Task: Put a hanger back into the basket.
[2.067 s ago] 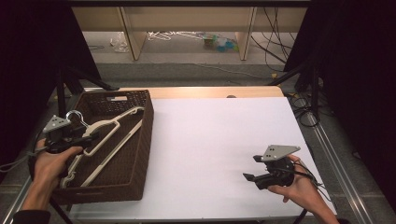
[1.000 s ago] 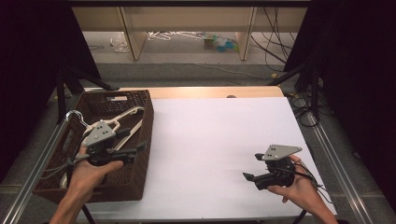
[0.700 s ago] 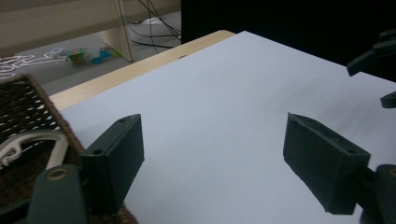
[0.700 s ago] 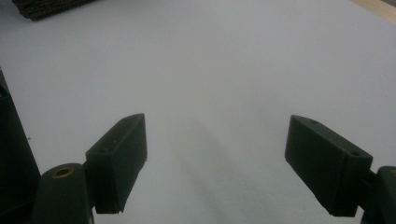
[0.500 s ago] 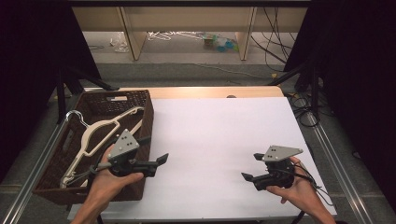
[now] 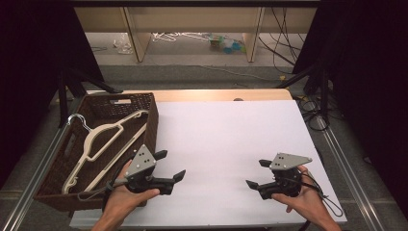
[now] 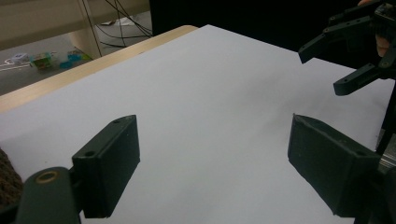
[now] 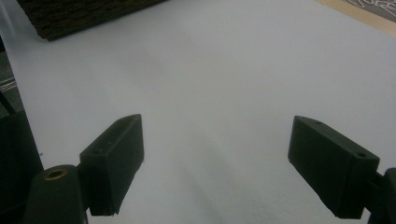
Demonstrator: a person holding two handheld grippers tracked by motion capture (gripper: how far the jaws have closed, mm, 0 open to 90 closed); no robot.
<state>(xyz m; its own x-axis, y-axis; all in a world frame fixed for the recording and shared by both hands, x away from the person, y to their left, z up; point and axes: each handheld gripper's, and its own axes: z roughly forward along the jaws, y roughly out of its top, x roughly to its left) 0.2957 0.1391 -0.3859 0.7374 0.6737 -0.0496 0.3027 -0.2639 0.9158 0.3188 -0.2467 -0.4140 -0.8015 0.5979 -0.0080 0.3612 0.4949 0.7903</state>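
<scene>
- My left claw [image 6: 169, 166] stands wide open with nothing between its jaws. They have just been opening. It hovers low over the white table [image 6: 226, 139], in the lower left of the high view, just beside the right wall of the basket [image 6: 153, 120].
- My right claw [image 6: 258, 174] is also open and empty, low over the table in the lower right of the high view. In the left gripper view I see it far off in the upper right corner [image 7: 343, 60].
- The cream hangers [image 6: 103, 139] lie inside the brown woven basket, at the left of the frame. They lie slanted, and one metal hook [image 6: 77, 119] reaches up near the far left rim.
- What could go wrong, as I judge it: the hangers lie one over another, so if I pick one, its hook may catch the other, or the weave of the basket, and drag it out too.
- The basket sits at the left edge of the table and seems partly over it. A hard pull or a push with the claw could move it off.
- The table is covered with a plain white sheet, and a wooden strip [image 6: 216, 94] shows along its far edge.
- Behind it the room is dark at both sides, with black cables [image 6: 284, 33] and small things on the floor under a pale shelf [image 6: 192, 14].
</scene>
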